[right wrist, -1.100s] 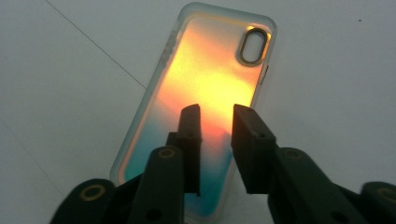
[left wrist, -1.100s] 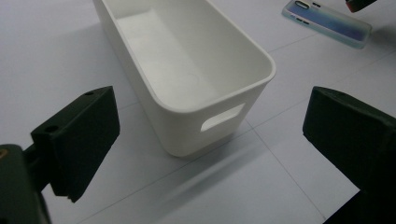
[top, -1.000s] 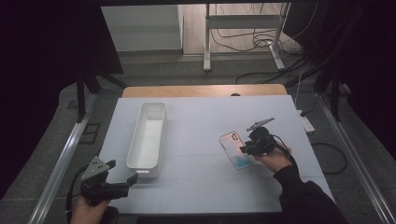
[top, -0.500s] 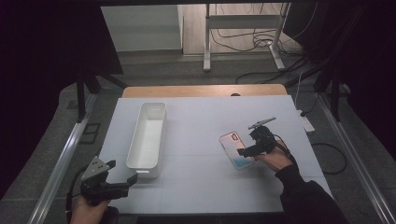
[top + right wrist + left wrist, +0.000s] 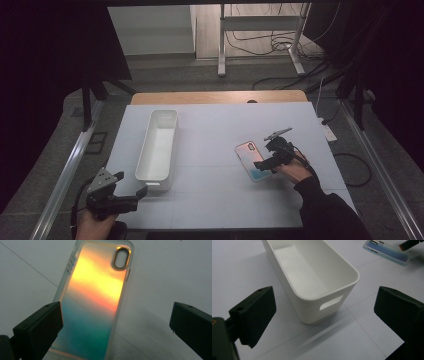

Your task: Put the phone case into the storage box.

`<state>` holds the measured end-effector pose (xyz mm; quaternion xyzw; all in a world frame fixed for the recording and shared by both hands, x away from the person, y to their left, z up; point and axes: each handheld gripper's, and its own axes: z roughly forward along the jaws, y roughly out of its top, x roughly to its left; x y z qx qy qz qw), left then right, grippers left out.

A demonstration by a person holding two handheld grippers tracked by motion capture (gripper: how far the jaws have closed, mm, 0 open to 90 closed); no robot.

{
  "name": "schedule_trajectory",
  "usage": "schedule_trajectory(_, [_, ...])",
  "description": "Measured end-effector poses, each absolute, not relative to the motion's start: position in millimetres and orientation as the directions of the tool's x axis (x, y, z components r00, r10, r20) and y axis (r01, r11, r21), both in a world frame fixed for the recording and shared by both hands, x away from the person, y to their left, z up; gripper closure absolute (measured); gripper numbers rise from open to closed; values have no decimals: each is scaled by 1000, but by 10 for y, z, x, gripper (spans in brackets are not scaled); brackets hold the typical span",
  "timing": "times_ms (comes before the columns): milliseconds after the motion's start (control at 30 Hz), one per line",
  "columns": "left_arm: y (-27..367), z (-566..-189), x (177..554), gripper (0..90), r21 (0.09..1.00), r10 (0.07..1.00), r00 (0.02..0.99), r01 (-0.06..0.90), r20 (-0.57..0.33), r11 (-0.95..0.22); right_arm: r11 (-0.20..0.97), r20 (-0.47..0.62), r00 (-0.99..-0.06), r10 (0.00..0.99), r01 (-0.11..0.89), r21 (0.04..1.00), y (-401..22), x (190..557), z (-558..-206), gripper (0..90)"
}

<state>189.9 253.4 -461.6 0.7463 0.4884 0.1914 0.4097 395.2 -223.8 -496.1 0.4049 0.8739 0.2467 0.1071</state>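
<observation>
**Two open grippers over a white table, a phone case between the right one's jaws**

The white table (image 5: 210, 145) runs off into darkness at the left and right edges of the high view, and its near edge is partly covered by the person's forearms.

A long white bin (image 5: 158, 145) stands on the left half of the table, its far end cut off in the left gripper view. The bin is empty.

The left gripper (image 5: 131, 194) hovers at the near left corner, just short of the bin's near end. Its jaws are spread wide and hold nothing.

The right gripper (image 5: 261, 166) sits on the right side of the table. Its jaws have just been opening and now stand wide.

An iridescent phone case (image 5: 97, 302) lies flat on the table between them. The left pad hides its near corner, so whether the two touch cannot be told.
</observation>
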Motion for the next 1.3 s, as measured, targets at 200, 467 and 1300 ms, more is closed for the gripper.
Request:
schedule_trajectory(200, [2532, -4615, 1899, 49, 798, 886, 449, 573, -114, -188, 560, 13, -649, 761, 666, 493, -2264, 3974, -5049, 0])
schedule_trajectory(467, [2530, -4616, 1900, 50, 798, 886, 450, 572, -112, -190, 591, 0, -670, 742, 655, 471, -2264, 3972, -5149, 0])
schedule_trajectory(1300, [2521, -4616, 1903, 52, 795, 886, 452, 573, -106, -197, 597, 14, -665, 746, 679, 426, -2253, 3959, -4971, 826])
